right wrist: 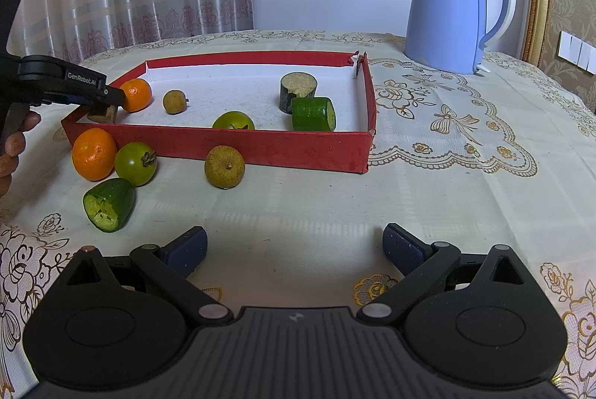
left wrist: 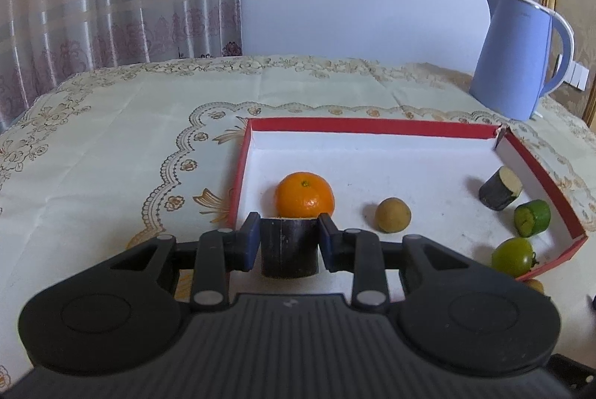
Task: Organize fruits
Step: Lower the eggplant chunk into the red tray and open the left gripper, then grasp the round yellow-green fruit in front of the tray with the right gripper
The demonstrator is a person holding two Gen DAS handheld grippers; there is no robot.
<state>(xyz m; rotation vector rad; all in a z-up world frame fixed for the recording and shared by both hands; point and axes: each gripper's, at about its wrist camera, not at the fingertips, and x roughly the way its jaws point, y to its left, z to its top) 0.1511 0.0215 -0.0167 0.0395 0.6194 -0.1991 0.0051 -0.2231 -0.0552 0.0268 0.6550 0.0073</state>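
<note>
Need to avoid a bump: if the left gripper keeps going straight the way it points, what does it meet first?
Probably the orange in the box; it sits right beyond the dark chunk that the left gripper holds. The gap is unclear.

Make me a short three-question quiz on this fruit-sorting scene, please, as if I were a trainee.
1. True or false: the left gripper is empty.
2. Which lies outside the red tray? A) the dark chunk beside the green chunk; B) the orange by the green tomato.
3. What stands at the far right of the table?

Key: 1. False, it grips a dark chunk. 2. B. 3. A blue kettle.
</note>
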